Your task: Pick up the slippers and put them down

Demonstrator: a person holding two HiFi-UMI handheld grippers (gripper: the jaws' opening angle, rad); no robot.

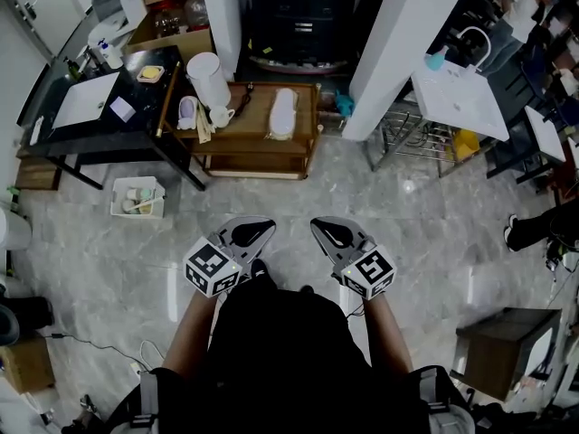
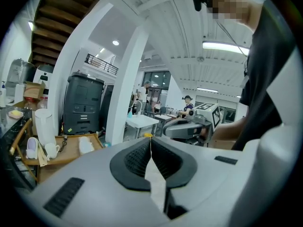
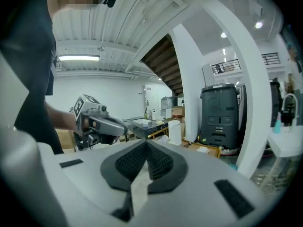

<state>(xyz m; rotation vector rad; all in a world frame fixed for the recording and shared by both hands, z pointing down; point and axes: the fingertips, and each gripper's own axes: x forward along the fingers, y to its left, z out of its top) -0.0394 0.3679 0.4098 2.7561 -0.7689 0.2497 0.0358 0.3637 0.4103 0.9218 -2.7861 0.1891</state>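
Observation:
Two slippers lie on a low wooden table (image 1: pixel 304 143) ahead of me. A white slipper (image 1: pixel 283 113) (image 2: pixel 85 144) is at its right part. A pale slipper (image 1: pixel 187 113) (image 2: pixel 31 147) lies at its left end beside a tall white jug (image 1: pixel 208 80). I hold both grippers in front of my waist, well short of the table and over the marble floor. My left gripper (image 1: pixel 262 228) (image 2: pixel 150 138) is shut with nothing between its pads. My right gripper (image 1: pixel 321 228) (image 3: pixel 145 142) is also shut and empty. Each gripper shows in the other's view.
A black desk (image 1: pixel 90 138) stands left of the table, with a white basket (image 1: pixel 138 197) on the floor by it. White columns (image 1: pixel 398 52) flank a dark machine (image 1: pixel 298 16). At the right stand a wire rack with a white sink (image 1: pixel 457 98) and a wooden box (image 1: pixel 502 346).

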